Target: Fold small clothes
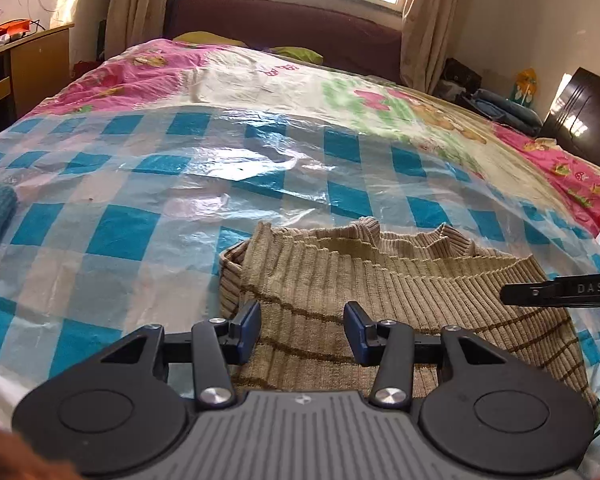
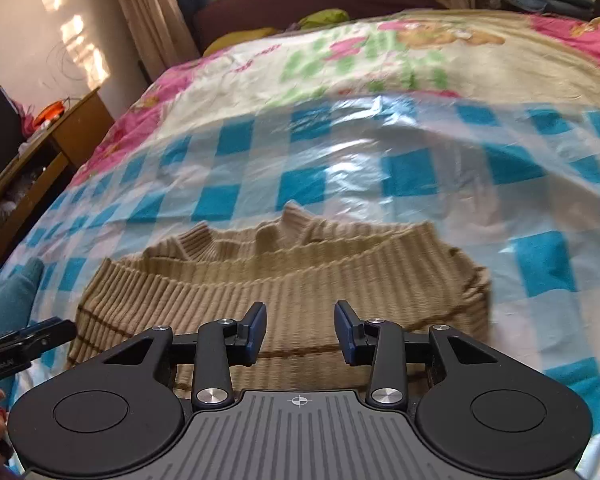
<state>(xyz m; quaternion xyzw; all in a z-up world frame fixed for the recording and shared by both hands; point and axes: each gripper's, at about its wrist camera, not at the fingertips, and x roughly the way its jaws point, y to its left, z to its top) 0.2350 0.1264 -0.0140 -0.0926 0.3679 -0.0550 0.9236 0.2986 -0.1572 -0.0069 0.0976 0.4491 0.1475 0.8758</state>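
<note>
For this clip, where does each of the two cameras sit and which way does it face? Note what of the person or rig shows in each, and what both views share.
Left wrist: on the left gripper, looking forward and down over the beige ribbed sweater on the blue checked plastic sheet; its own fingers apart, the right gripper's tip at the right edge.
Right wrist: on the right gripper, facing the same way over the sweater; its own fingers apart, the left gripper's tip at the left edge.
Shared: sweater, checked sheet, floral bedspread, headboard, window, teal cloth at left.

Black grippers (image 1: 302, 330); blue pads (image 2: 260, 326); silver screws
</note>
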